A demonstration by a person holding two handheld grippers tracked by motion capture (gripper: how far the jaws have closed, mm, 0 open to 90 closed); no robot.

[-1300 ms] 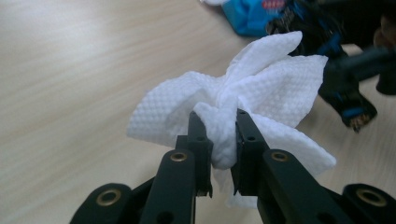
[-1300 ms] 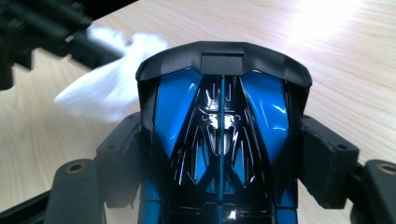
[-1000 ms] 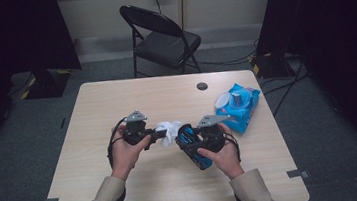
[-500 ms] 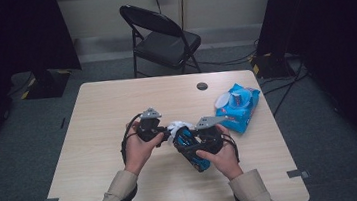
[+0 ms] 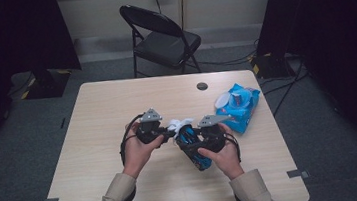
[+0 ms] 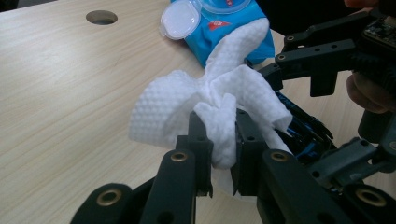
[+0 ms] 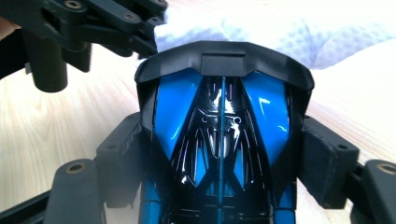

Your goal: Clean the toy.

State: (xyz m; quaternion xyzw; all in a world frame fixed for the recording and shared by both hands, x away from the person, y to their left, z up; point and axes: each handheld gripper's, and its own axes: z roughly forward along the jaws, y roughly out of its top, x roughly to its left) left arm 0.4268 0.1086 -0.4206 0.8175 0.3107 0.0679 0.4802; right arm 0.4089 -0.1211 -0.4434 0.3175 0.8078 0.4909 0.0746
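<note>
While a crumpled white wipe (image 6: 219, 102) is pinched by the left gripper (image 5: 162, 131), a blue-and-black toy car (image 7: 219, 140) is clamped just beside it by the right gripper (image 5: 201, 137); beyond both, a blue wipes pack (image 5: 240, 105) lies on the desk (image 5: 94, 129), lid open.

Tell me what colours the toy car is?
Shiny blue and black, seen best in the right gripper view: the toy car.

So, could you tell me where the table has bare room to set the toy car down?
The table lies bare left of the left gripper and along the far edge up to the hole. It is crowded between the right gripper and the wipes pack.
</note>
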